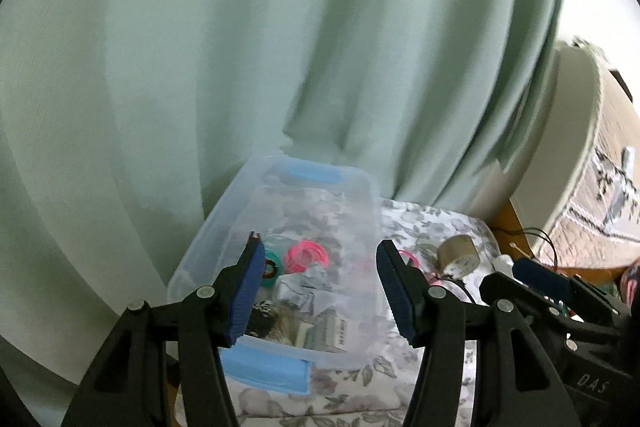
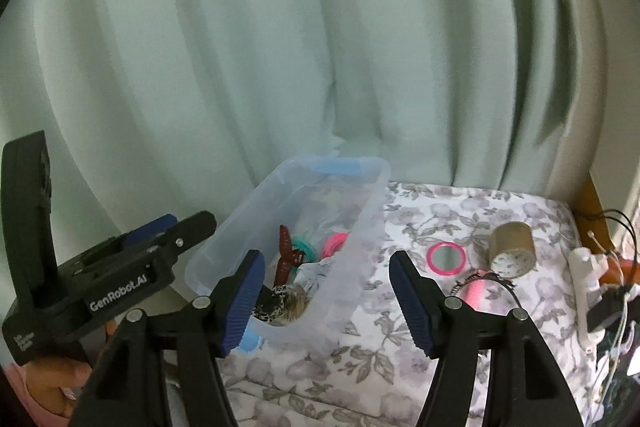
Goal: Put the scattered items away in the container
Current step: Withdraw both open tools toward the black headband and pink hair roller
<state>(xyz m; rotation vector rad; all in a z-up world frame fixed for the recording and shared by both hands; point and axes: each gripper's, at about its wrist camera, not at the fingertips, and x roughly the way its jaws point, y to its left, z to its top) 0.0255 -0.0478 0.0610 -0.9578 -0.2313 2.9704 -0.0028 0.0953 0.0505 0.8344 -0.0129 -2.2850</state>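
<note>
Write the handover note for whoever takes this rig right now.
Left gripper: open, empty, above the bin.
Right gripper: open, empty, over the bin's right wall.
Done: pink ring, teal ring, brown hair clip, leopard-print piece and other bits lie in the bin.
Left: pink mirror, tape roll and pink comb lie on the floral cloth, right of the bin.

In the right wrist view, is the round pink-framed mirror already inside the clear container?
No, the pink-framed mirror lies on the floral cloth to the right of the clear container, outside its wall.
</note>
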